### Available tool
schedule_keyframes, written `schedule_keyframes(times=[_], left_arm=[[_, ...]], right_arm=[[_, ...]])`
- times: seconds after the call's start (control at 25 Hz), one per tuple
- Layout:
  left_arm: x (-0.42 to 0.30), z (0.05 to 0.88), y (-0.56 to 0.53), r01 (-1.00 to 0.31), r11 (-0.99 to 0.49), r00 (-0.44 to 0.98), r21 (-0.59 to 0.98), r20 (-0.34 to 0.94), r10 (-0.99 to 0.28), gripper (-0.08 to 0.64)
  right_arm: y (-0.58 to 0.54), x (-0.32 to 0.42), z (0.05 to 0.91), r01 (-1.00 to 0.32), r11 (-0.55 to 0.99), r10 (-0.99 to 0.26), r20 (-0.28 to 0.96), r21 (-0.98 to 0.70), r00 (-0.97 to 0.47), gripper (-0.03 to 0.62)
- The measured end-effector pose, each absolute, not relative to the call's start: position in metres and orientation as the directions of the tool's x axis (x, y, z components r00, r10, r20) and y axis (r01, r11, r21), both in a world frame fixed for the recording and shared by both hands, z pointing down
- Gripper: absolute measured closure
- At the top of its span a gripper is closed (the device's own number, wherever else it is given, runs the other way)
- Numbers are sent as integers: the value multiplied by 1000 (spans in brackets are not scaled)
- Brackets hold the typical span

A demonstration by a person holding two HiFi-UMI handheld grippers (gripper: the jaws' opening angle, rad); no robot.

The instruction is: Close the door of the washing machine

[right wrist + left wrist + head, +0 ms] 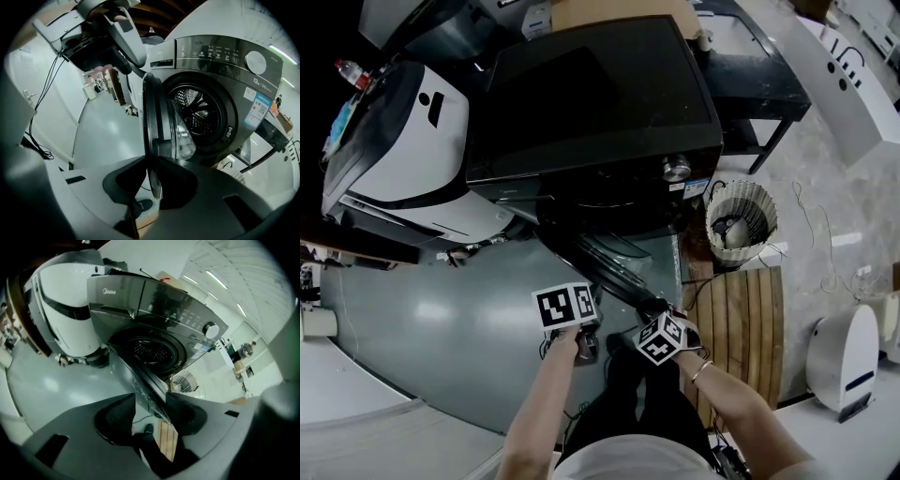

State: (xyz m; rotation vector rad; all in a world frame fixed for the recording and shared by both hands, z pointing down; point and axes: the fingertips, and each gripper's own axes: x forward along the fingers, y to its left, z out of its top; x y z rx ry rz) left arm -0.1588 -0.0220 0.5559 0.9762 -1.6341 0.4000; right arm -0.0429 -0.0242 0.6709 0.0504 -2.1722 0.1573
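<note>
The dark grey front-loading washing machine point(591, 103) stands on a pale grey-green floor point(441, 328), and its round door point(161, 122) with a bulging glass window is swung wide open, standing out from the machine's front toward the person. It is hinged at the left of the drum opening point(199, 110), which is fully uncovered. The right gripper point(149, 161) is at the free outer end of the door. Its jaws are pressed onto the door's rim, one on each face, pinching it low on the edge. The left gripper point(151, 404) is held higher and to the left of the door. Its jaws are spread, the door's upper edge runs through the gap close against the right-hand jaw, and whether it touches cannot be told. In the right gripper view the left gripper shows above and left of the door's top, with a hand around it. A silver round knob point(676, 169) sits at the right end of the control panel. Just beside the machine's front right corner stands a white slatted waste basket point(741, 220), and a brown wooden slatted board point(741, 328) lies on the floor in front of the basket. A white and black rounded appliance point(403, 141) stands against the machine's left side, and a black table point(759, 84) stands at its right.
</note>
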Motion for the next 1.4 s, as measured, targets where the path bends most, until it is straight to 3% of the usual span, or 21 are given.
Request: schedule_keyframes(times=[0.24, 0.4, 0.6, 0.84, 0.96, 1.08, 1.4], left_arm=[[-168, 544, -20, -939, 300, 28, 166, 909, -416, 376], [-169, 544, -29, -1000, -22, -8, -19, 914, -406, 405], [-158, 559, -36, -840, -485, -68, -244, 933, -352, 410], [-135, 569, -55, -546, -769, -71, -333, 933, -353, 390], [-127, 581, -54, -369, -867, -89, -334, 942, -325, 381], [-119, 590, -55, -282, -903, -91, -323, 946, -310, 359], [-107, 605, -68, -242, -891, -103, -383, 924, -369, 414]], right_arm=[[-36, -39, 673, -117, 989, 8, 827, -90, -562, 515], [-46, -38, 674, -131, 988, -9, 826, -78, -563, 515], [-56, -36, 677, -145, 986, -22, 819, -75, -573, 514], [-61, -34, 680, -153, 986, -31, 822, -69, -569, 512], [-62, -33, 681, -157, 985, -35, 823, -66, -567, 512], [-61, -32, 680, -164, 984, -36, 821, -71, -569, 511], [-65, -29, 681, -198, 978, -58, 817, -70, -574, 506]])
